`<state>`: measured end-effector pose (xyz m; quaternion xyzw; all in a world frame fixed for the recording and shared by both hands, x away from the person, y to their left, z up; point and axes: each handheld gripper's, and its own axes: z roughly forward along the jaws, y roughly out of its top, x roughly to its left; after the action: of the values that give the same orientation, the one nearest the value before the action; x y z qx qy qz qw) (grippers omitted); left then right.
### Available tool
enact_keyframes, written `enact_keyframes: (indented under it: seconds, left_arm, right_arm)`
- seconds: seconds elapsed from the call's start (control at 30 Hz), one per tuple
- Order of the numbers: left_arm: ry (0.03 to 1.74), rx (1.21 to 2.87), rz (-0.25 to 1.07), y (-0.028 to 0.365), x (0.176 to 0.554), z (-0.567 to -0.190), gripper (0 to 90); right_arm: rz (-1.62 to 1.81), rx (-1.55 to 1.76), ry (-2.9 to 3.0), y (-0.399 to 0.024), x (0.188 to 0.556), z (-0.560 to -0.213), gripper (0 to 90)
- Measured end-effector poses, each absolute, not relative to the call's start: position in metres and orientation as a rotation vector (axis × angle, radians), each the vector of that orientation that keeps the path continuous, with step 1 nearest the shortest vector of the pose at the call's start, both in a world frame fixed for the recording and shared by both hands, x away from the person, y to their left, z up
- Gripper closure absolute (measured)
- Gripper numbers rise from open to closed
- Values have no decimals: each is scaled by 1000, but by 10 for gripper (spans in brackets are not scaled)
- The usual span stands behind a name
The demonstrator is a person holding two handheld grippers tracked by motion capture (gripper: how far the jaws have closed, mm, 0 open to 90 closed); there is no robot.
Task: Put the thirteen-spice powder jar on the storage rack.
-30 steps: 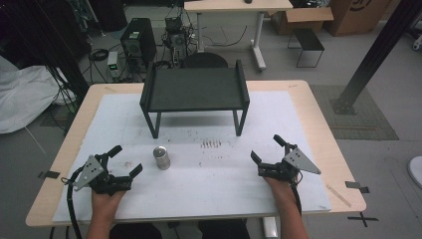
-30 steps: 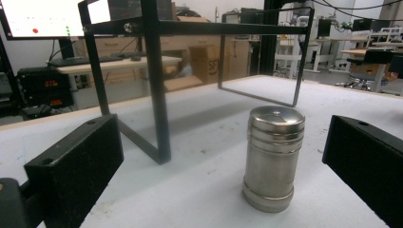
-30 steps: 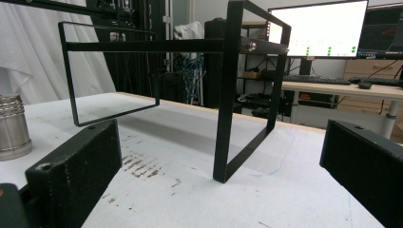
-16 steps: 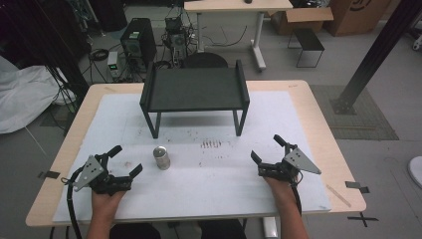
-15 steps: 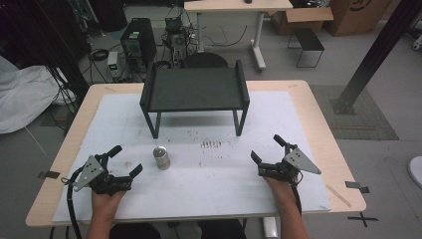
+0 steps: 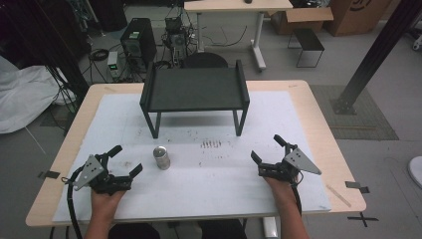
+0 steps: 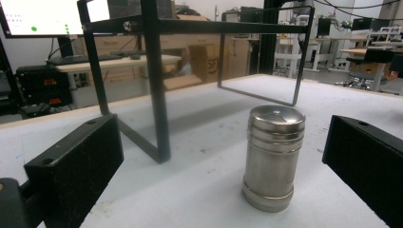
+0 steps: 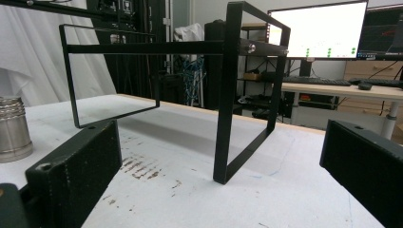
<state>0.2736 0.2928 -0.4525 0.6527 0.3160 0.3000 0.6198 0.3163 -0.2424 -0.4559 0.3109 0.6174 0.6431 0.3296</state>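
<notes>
Overhead, shaker [image 6: 160, 158] (upright) beside rack [image 6: 195, 90]

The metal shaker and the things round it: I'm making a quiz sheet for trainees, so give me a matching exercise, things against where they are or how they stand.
Things:
1. metal shaker
2. black rack
3. left claw
4. right claw

Places or states:
A. open, near the table's right edge
B. upright on the white mat, in front of the rack's left leg
C. open, just left of the shaker
D. standing at the far middle of the table

Pairs: 1-B, 2-D, 3-C, 4-A
</notes>
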Motion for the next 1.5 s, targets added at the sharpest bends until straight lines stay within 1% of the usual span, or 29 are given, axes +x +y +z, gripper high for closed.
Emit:
enact_keyframes:
  seconds: [0.43,0.57,0.93,1.5]
  left_arm:
    - [754,1492,669,294,274,-452,2]
    - [756,1489,643,292,275,-449,2]
    - [722,1510,643,290,281,-425,2]
    - [722,1589,566,278,297,-406,2]
  right_arm:
    - [1684,814,1615,-242,316,-456,0]
    - [1685,814,1615,-242,316,-456,0]
    - [1684,814,1615,-242,316,-456,0]
    - [1686,815,1614,-243,316,-456,0]
